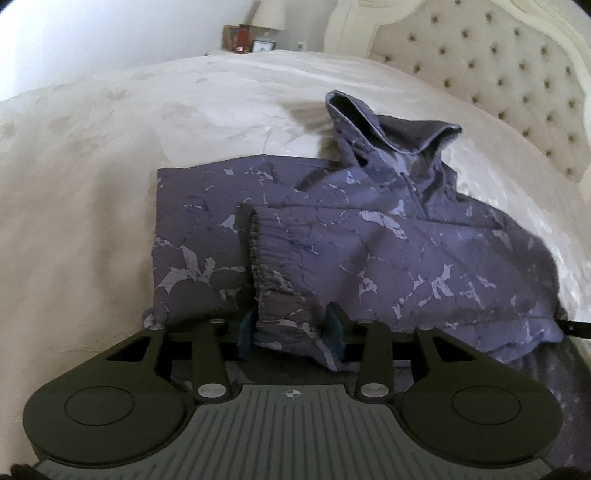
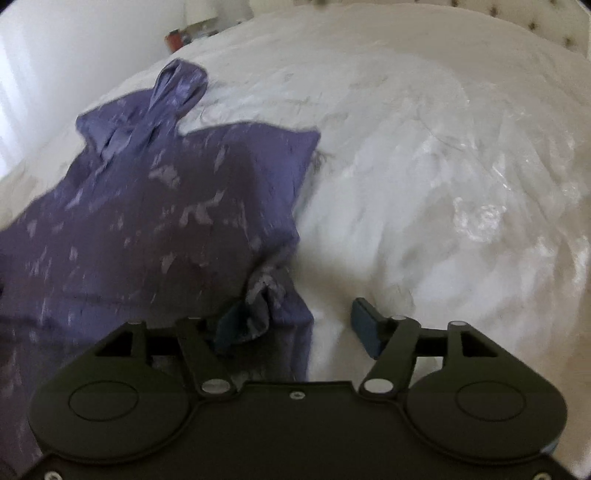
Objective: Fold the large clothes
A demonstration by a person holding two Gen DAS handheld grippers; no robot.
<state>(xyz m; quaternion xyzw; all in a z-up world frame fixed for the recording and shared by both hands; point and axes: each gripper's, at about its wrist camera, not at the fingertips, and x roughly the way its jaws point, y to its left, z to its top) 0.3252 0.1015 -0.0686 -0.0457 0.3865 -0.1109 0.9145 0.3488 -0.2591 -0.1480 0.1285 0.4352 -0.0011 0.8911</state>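
A purple hooded jacket (image 1: 388, 240) with pale leaf marks lies on the white bedcover (image 1: 129, 122). Its hood (image 1: 373, 125) points toward the headboard. One sleeve, with a gathered cuff (image 1: 256, 254), is folded across the body. My left gripper (image 1: 291, 328) sits at the jacket's near edge, and the sleeve fabric lies loose between its blue pads. In the right wrist view the jacket (image 2: 147, 206) fills the left half. My right gripper (image 2: 297, 326) stands open at the jacket's bottom corner. A fabric fold rests against its left pad (image 2: 229, 328), while the right pad (image 2: 365, 325) is over bare bedcover.
A cream tufted headboard (image 1: 498, 74) rises at the far right. A bedside table with a lamp (image 1: 269, 18) and small items (image 1: 243, 37) stands beyond the bed's far corner. White bedcover (image 2: 424, 147) spreads to the right of the jacket.
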